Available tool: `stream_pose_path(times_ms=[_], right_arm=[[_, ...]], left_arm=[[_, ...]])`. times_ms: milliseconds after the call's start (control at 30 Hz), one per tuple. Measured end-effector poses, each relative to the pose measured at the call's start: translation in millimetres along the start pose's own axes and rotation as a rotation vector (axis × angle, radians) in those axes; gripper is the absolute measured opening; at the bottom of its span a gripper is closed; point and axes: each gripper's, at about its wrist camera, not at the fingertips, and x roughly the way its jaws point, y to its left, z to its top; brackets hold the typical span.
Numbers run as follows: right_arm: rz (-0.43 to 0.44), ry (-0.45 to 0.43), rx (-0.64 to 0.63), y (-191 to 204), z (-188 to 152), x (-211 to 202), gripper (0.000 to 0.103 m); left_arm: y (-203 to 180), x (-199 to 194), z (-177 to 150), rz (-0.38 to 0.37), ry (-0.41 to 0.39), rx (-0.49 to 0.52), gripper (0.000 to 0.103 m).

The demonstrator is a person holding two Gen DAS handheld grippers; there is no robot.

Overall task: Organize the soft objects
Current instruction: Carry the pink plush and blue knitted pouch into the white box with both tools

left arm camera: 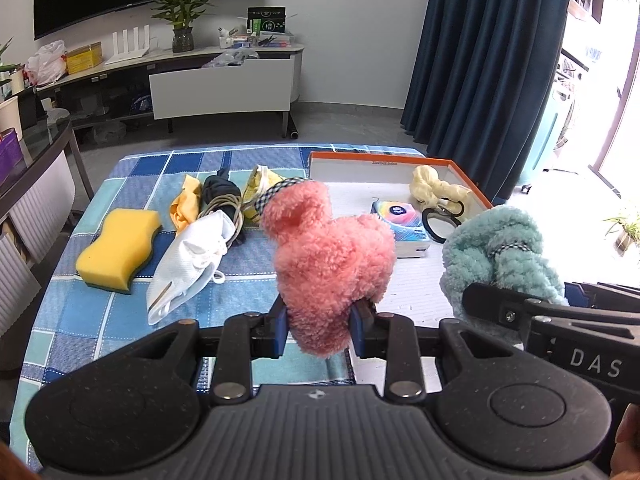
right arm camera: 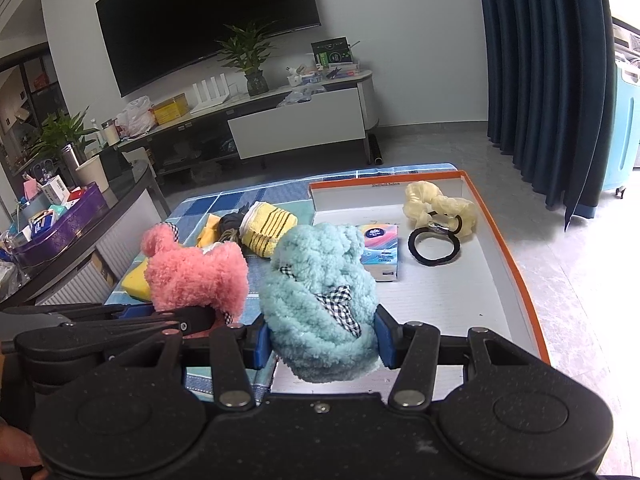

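The left gripper (left arm camera: 320, 330) fingers pinch only the pink plush (left arm camera: 330, 256)'s lower end; the right gripper (right arm camera: 322, 346) clamps the blue plush (right arm camera: 320, 300) over the tray (right arm camera: 516, 276)'s near edge. Either floppy toy could slip, landing beyond on the tissue pack (right arm camera: 382, 252).

Pink scrunchie (left arm camera: 332, 256) fluffy plush; sponge (left arm camera: 118, 250) porous foam; tablecloth (left arm camera: 100, 320) woven cloth.

Tissue pack (right arm camera: 382, 250) lies in tray (right arm camera: 516, 276), sponge (left arm camera: 118, 248) left.
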Motion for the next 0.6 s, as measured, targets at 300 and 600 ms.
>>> stream_pose_path(times_ms=[300, 600], right_arm=[[-0.01, 0.001, 0.012, -8.1, 0.4, -0.1, 0.06], [-0.022, -0.003, 0.025, -16.7, 2.2, -0.2, 0.061]], left_arm=[[-9.5, 6.4, 0.4, -0.009, 0.01, 0.011, 0.031], [-18.6, 12.1, 2.4, -0.019, 0.018, 0.023, 0.031]])
